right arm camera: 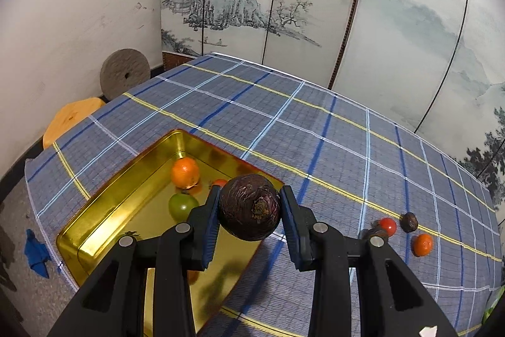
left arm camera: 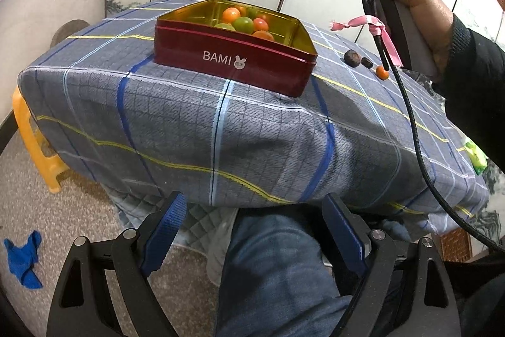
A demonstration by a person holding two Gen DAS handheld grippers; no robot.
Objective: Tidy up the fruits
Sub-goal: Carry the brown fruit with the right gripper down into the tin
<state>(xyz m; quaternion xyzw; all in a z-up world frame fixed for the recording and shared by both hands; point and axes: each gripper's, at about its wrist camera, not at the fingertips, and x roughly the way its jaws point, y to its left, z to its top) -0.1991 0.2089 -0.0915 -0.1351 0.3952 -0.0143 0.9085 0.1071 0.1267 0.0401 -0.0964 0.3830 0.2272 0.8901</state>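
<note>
Clamped between the pads of the right claw (right arm camera: 250,210), a dark purple wrinkled fruit (right arm camera: 250,207) is held above the near edge of the gold-lined red tin (right arm camera: 104,210), where an orange fruit (right arm camera: 185,172) and a green fruit (right arm camera: 182,205) already lie. Nothing is held by the left claw (left arm camera: 252,229), whose jaws are spread wide below the bench (left arm camera: 189,128). Four small fruits (right arm camera: 422,244) are left on the checked cloth to the right.

One tin (right arm camera: 104,210); perhaps ten fruits (right arm camera: 185,172).

Dark wrinkled fruit (right arm camera: 250,207) above gold-lined red tin (right arm camera: 104,204) of small fruits.
</note>
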